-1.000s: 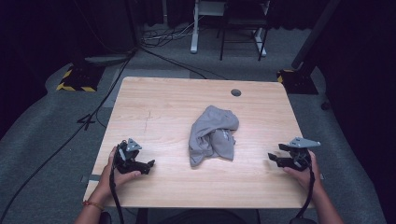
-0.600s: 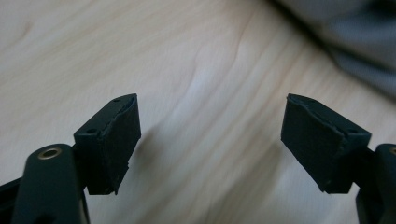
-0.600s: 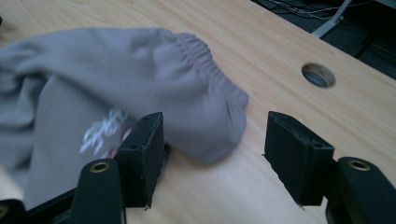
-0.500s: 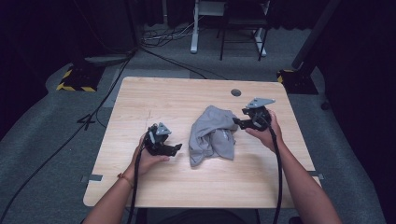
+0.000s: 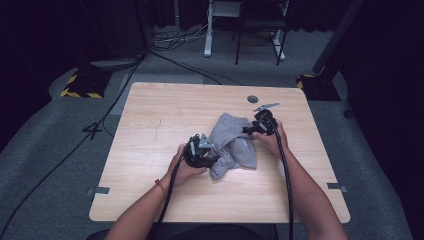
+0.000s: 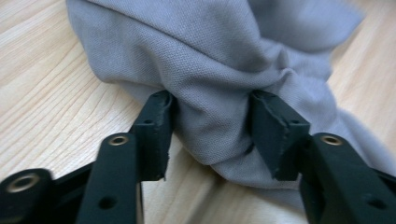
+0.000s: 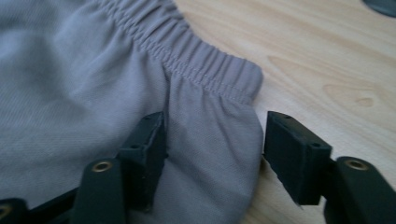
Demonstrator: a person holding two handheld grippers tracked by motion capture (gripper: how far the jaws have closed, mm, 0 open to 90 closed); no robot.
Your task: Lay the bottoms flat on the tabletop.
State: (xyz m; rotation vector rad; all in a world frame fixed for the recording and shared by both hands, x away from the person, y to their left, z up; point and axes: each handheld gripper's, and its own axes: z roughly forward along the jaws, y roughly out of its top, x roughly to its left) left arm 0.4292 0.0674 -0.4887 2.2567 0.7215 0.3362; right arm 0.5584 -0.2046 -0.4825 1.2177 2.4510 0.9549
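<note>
A crumpled grey garment (image 5: 232,142) lies in the middle of the wooden table (image 5: 160,115). My left gripper (image 5: 212,151) is at its left edge. In the left gripper view the jaws have just been closing, and both pads press into a bunched fold of the garment (image 6: 210,60) held between them (image 6: 210,121). My right gripper (image 5: 247,131) is at the garment's upper right edge. In the right gripper view its jaws (image 7: 215,140) have also been closing. They straddle a corner of the garment (image 7: 93,70) below the elastic band (image 7: 201,60), and bare wood shows beside the right pad.
A dark round grommet (image 5: 252,99) sits in the table near its far edge, right of centre. Black cables trail from both grippers toward the near edge. Beyond the table, a grey floor holds cables and stand bases with yellow-black striping (image 5: 80,92).
Both hands moved in from the table's near corners to the garment, the left from the left and the right from the right. Both pairs of jaws now stand around cloth.
</note>
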